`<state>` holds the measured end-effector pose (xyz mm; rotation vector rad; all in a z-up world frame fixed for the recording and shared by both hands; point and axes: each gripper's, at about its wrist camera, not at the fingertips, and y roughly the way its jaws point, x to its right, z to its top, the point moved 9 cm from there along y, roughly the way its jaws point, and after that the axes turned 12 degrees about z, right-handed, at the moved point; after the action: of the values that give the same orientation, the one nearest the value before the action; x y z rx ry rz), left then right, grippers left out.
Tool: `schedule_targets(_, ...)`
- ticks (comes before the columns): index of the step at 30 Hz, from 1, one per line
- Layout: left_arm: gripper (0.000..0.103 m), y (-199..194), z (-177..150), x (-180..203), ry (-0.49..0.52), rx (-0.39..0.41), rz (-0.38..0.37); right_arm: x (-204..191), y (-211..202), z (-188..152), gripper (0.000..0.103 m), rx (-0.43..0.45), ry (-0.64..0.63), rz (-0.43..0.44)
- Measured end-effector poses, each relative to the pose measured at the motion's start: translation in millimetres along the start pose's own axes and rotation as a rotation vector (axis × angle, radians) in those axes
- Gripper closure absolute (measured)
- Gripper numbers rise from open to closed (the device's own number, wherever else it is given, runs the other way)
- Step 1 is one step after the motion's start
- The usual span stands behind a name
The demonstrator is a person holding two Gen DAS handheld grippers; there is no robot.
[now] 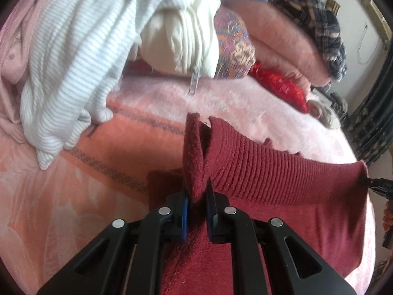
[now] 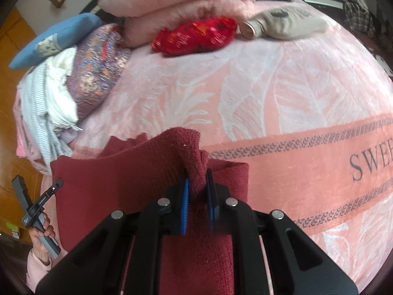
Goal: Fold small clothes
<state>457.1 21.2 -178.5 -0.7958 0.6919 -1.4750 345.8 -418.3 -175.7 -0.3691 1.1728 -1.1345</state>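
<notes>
We hold the maroon sweater (image 1: 270, 172) stretched over the pink blanket (image 2: 270, 93) — left gripper (image 1: 197, 196) and right gripper (image 2: 197, 191) each clamped on its ribbed edge. Folding seems under way; next, we judge, lay it down evenly.

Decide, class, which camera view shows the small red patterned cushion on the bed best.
The right wrist view. There the red patterned cushion lies whole and unblocked against the folded pink blanket. In the left wrist view it sits far off, smaller and distorted toward the edge, its upper end tucked behind the multicoloured pillow.
</notes>
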Motion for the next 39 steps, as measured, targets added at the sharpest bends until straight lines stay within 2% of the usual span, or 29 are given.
schedule_targets(4, 0.088, 17, -9, -3, 0.008, -0.038, 0.027, 15, 22, -8, 0.088, -0.038, 0.03, -0.053)
schedule_targets(6, 0.081, 24, -13, -7, 0.011, -0.06, 0.049, 22, 29, -13, 0.075, -0.054, 0.032, -0.09)
schedule_targets(7, 0.078, 27, -15, -8, 0.011, -0.065, 0.057, 27, 31, -16, 0.074, -0.061, 0.036, -0.109)
schedule_targets(9, 0.076, 26, -17, -10, 0.004, -0.063, 0.057, 28, 31, -20, 0.066, -0.072, 0.033, -0.101)
schedule_targets(10, 0.072, 23, -18, -12, 0.001, -0.063, 0.057, 27, 28, -23, 0.065, -0.072, 0.028, -0.095)
schedule_targets(15, 0.061, -4, -23, -14, 0.028, -0.044, 0.073, 15, -5, -37, 0.063, -0.061, -0.022, -0.039)
schedule_targets(20, 0.055, -39, -52, -4, 0.076, -0.063, 0.067, 4, -35, -82, 0.059, -0.116, -0.082, 0.007)
schedule_targets(23, 0.052, -54, -77, 8, 0.094, -0.084, 0.023, 2, -50, -119, 0.058, -0.158, -0.11, 0.009)
schedule_targets(25, 0.049, -58, -93, 17, 0.119, -0.099, 0.014, 2, -58, -144, 0.053, -0.18, -0.112, 0.034)
schedule_targets(26, 0.048, -58, -100, 20, 0.13, -0.104, 0.017, 3, -60, -156, 0.05, -0.193, -0.109, 0.038)
schedule_targets(30, 0.044, -62, -116, 30, 0.169, -0.091, 0.028, 10, -55, -193, 0.05, -0.236, -0.123, 0.036)
schedule_targets(31, 0.043, -62, -118, 31, 0.172, -0.087, 0.034, 11, -49, -200, 0.05, -0.252, -0.117, 0.047)
schedule_targets(32, 0.042, -62, -120, 32, 0.172, -0.087, 0.038, 13, -44, -205, 0.062, -0.264, -0.112, 0.055)
schedule_targets(33, 0.042, -61, -121, 33, 0.169, -0.09, 0.042, 14, -41, -208, 0.078, -0.271, -0.11, 0.054)
schedule_targets(34, 0.042, -62, -122, 34, 0.161, -0.091, 0.046, 14, -39, -208, 0.081, -0.264, -0.12, 0.04)
schedule_targets(35, 0.042, -62, -122, 35, 0.157, -0.09, 0.046, 13, -39, -207, 0.09, -0.258, -0.127, 0.039)
schedule_targets(39, 0.042, -66, -120, 37, 0.134, -0.088, 0.046, 1, -57, -198, 0.095, -0.215, -0.132, 0.079)
